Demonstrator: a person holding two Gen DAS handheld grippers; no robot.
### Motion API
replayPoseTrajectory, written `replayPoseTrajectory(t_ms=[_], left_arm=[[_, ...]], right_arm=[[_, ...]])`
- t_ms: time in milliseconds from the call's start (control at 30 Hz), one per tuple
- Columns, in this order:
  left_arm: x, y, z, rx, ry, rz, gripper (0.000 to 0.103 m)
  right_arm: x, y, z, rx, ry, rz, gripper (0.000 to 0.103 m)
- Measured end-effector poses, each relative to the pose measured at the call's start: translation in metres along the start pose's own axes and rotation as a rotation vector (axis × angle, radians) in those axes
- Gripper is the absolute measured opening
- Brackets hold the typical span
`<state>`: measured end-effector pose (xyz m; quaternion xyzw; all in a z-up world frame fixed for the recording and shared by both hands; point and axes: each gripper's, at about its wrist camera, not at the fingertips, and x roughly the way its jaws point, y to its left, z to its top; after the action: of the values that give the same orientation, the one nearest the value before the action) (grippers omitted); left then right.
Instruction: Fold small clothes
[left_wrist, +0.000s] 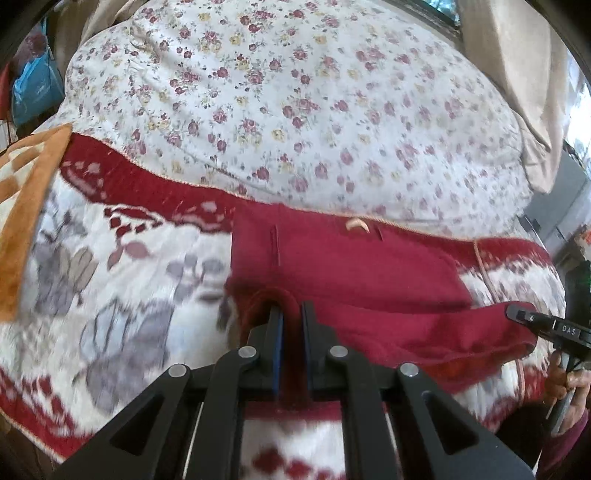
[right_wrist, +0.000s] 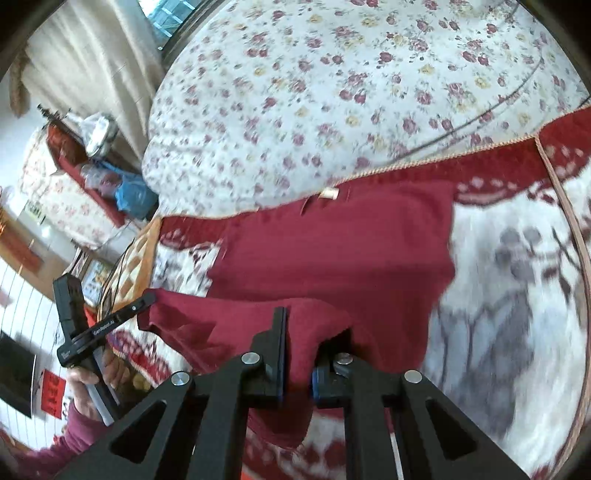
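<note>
A small dark red garment (left_wrist: 369, 273) lies on a red-and-white patterned blanket (left_wrist: 122, 280), with a pale label at its far edge. My left gripper (left_wrist: 290, 314) is shut on the garment's near edge, and red cloth is pinched between its blue pads. My right gripper (left_wrist: 517, 314) grips the near edge farther right. In the right wrist view my right gripper (right_wrist: 299, 332) is shut on the garment (right_wrist: 340, 251), and cloth drapes over its right finger. My left gripper (right_wrist: 147, 297) holds the left corner. The near edge is lifted between both grippers while the far part lies flat.
A white floral quilt (left_wrist: 295, 92) is bunched just beyond the garment. An orange checked cloth (left_wrist: 22, 206) lies at the blanket's left. A person's hand (right_wrist: 96, 387) holds the left gripper's handle. A blue bag (right_wrist: 133, 195) and a covered bench (right_wrist: 55, 177) stand off the bed.
</note>
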<state>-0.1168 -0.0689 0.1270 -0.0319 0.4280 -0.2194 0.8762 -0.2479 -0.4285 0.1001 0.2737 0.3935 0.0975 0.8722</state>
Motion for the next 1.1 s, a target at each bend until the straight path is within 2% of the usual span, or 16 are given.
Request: replayPoseTrajectory(t_ms=[233,400,467,567,600,633,700,767,800,833,933,1000,1100], left_arm=[[0.071,0.008,0.051,-0.034,0.02,0.043,0.008],[0.123,0.017,0.067,-0.082,0.074,0.059,0.008],[0.137,0.017,0.07,-0.071,0.073,0.067,0.01],[0.139,0.021,0.075,-0.093,0.073,0.029,0.017],[0.137,0.023,0.077,-0.107,0.077,0.011,0.027],[0.132,0.026,0.08,-0.116,0.072,-0.001,0.045],[0.117,0.028,0.084,-0.111,0.015,0.031,0.062],[0.103,0.031,0.088,-0.108,-0.022,0.034,0.063],[0.1,0.034,0.089,-0.112,-0.016,0.028,0.063],[0.095,0.036,0.087,-0.117,-0.014,0.03,0.063],[0.09,0.035,0.081,-0.093,-0.017,0.059,0.064],[0.095,0.028,0.075,-0.056,-0.014,0.089,0.065],[0.118,0.023,0.069,-0.031,0.034,0.132,0.067]], right_arm=[[0.058,-0.033,0.06,0.054,0.01,-0.048,0.011],[0.107,-0.064,0.086,0.092,0.042,-0.1,0.011],[0.118,-0.074,0.091,0.102,0.052,-0.108,0.011],[0.112,-0.083,0.098,0.134,0.032,-0.06,0.015],[0.105,-0.084,0.099,0.15,0.019,-0.034,0.017],[0.1,-0.084,0.1,0.153,0.008,-0.02,0.02],[0.086,-0.079,0.1,0.132,-0.008,-0.017,0.026],[0.074,-0.074,0.1,0.101,-0.036,-0.051,0.052],[0.065,-0.073,0.1,0.098,-0.062,-0.089,0.058],[0.054,-0.074,0.099,0.109,-0.093,-0.096,0.061],[0.04,-0.069,0.09,0.101,-0.113,-0.069,0.06],[0.047,-0.055,0.079,0.022,-0.068,-0.088,0.056],[0.084,-0.039,0.073,-0.073,0.035,-0.146,0.049]])
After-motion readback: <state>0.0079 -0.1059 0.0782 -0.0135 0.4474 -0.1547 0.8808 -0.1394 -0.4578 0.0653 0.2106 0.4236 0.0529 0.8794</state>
